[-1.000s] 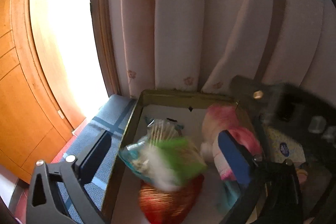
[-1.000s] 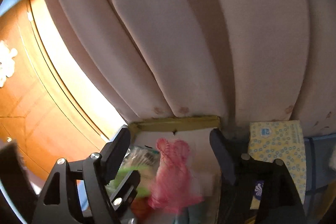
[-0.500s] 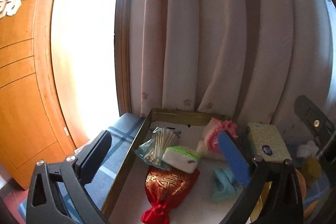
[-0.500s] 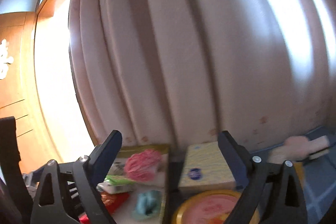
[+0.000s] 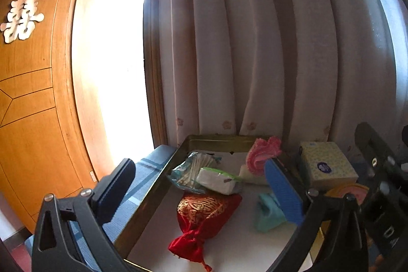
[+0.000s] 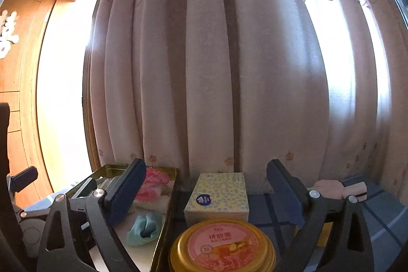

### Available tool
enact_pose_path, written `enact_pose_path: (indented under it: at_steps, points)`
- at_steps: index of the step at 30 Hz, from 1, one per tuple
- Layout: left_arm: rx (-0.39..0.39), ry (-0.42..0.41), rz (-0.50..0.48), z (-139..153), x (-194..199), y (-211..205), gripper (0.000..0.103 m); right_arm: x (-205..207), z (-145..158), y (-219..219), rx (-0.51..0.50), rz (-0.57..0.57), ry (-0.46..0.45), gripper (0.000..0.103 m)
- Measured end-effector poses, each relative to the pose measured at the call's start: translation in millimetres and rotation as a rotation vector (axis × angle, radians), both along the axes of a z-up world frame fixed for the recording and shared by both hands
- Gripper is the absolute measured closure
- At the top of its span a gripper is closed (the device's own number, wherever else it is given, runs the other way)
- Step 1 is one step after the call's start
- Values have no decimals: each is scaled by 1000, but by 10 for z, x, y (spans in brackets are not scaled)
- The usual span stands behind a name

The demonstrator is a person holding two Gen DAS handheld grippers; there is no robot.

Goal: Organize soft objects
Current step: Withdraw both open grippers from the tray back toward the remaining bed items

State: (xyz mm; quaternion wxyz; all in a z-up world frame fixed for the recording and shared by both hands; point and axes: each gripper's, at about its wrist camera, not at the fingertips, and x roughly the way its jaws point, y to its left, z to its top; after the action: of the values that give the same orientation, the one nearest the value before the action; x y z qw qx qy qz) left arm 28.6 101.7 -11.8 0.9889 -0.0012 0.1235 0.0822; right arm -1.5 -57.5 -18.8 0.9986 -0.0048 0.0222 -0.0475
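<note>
Your left gripper [image 5: 199, 185] open and empty above the tray [image 5: 216, 142], your right gripper [image 6: 206, 195] wide open — nothing held — pouch [image 5: 206, 216], tissue box [image 6: 218, 195], tin [image 6: 221, 246] below.

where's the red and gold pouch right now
The red and gold pouch lies in the gold-rimmed tray in the left wrist view, toward the tray's left side, just in front of the tissue pack.
</note>
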Motion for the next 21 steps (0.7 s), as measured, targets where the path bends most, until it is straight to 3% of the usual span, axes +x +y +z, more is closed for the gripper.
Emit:
enact_pose_path:
  at_steps: [21]
  points:
    - [-19, 57, -94, -46, -176, -296, 0, -254, -31, -425, 50, -117, -32, 6]
